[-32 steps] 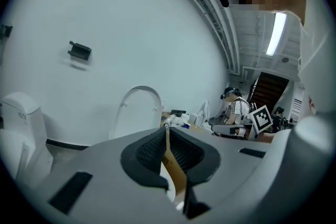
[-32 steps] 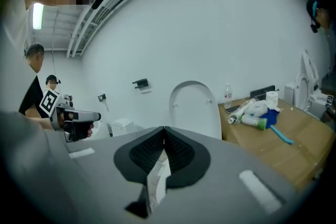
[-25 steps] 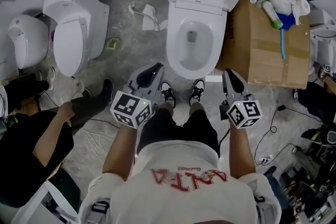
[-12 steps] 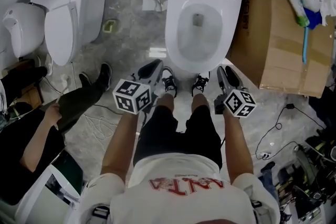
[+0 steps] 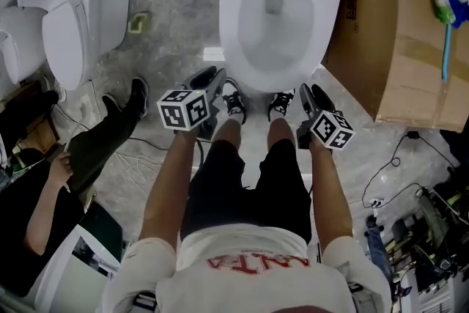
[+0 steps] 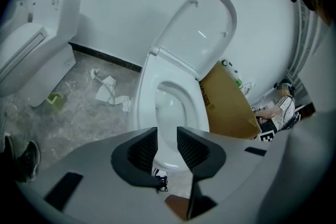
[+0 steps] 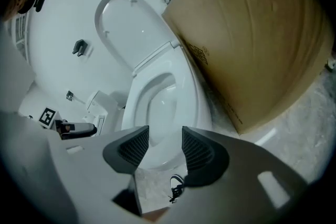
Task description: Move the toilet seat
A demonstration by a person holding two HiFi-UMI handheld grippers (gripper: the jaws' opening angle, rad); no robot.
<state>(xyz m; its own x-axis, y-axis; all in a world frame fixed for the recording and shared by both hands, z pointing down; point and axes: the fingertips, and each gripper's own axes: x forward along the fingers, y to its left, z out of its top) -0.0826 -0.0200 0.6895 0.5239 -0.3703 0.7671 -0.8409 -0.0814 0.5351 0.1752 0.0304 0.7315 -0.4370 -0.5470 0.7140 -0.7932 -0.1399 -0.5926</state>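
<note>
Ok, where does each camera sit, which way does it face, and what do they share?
Head view: on the head, steeply down at the toilet; arms, legs, left gripper, right gripper show.
Left gripper view: on that gripper, facing the toilet; own jaws just opening, empty.
Right gripper view: same, from the right; jaws just opening, empty.
All share the toilet.

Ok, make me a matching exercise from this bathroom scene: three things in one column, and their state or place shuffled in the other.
Things:
1. middle toilet's lid
2. neighbouring toilet's lid
3. cardboard box

States or places:
a. brown, at the head view's right edge
b. raised
c. down

Pairs: 1-b, 2-c, 3-a
</note>
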